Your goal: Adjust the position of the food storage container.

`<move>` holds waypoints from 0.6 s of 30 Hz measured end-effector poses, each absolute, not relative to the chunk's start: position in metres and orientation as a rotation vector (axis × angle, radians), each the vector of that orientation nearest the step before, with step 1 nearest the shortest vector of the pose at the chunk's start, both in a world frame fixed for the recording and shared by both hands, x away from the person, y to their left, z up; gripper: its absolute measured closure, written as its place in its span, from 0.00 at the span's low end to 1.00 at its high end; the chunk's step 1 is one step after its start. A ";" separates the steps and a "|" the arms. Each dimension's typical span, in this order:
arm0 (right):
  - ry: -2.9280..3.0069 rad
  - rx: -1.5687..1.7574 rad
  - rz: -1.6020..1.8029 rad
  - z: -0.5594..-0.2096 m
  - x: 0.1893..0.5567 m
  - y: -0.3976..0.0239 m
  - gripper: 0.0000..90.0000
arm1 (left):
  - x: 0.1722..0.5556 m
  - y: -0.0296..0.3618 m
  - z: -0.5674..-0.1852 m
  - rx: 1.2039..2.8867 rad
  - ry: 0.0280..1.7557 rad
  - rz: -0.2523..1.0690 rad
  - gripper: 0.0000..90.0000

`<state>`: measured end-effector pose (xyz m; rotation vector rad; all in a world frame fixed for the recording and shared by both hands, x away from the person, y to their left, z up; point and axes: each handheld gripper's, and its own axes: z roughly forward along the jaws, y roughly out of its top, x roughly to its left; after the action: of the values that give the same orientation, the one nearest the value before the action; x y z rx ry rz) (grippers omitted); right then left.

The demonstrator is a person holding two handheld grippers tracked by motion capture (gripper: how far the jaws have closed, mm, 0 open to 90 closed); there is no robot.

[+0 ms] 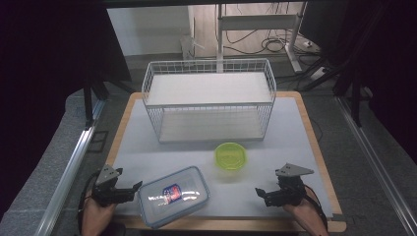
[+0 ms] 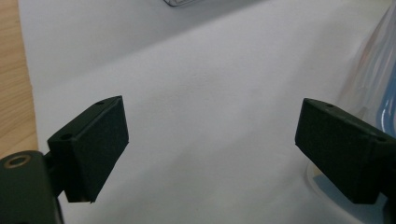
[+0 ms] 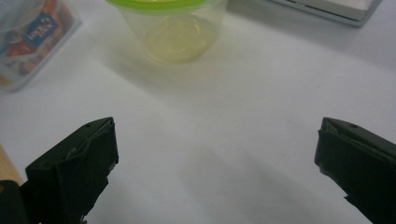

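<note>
A white mat covers most of the surface (image 1: 295, 147), leaving a wooden border bare along its edges. At the far side stands a white wire rack (image 1: 209, 101) with two tiers. In front of it sits a small clear tub with a green lid (image 1: 230, 156), and nearer the person lies a rectangular clear container (image 1: 173, 195) with a blue-rimmed lid and a printed label. The left gripper (image 1: 136, 187) hovers just beside that container's left end, its jaws spread wide with nothing between them; in the left gripper view the container's edge (image 2: 373, 88) lies close by one jaw. The right gripper (image 1: 260, 192) rests low near the front right of the mat, well apart from both containers, jaws likewise released and holding nothing; the right gripper view looks toward the tub (image 3: 170, 28). Metal rails flank the surface, dark curtains hang at both sides, and beyond stands a desk frame (image 1: 255, 29) with cables on the floor.
</note>
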<state>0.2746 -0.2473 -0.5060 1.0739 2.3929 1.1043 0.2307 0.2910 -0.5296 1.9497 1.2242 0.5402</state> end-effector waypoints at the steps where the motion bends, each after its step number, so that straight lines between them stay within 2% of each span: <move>1: 2.391 1.084 1.095 -0.507 0.276 -0.248 0.00 | 0.231 0.291 -0.530 1.949 1.229 0.539 0.11; 6: 2.410 1.076 1.051 -0.509 0.278 -0.248 0.00 | 0.232 0.294 -0.532 1.946 1.249 0.570 0.09; 18: 2.437 1.087 1.023 -0.508 0.278 -0.246 0.00 | 0.234 0.294 -0.534 1.955 1.261 0.548 0.09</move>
<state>0.2783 -0.2464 -0.5079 1.0870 2.4372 1.0225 0.2340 0.2942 -0.5336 1.9554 1.2606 0.5475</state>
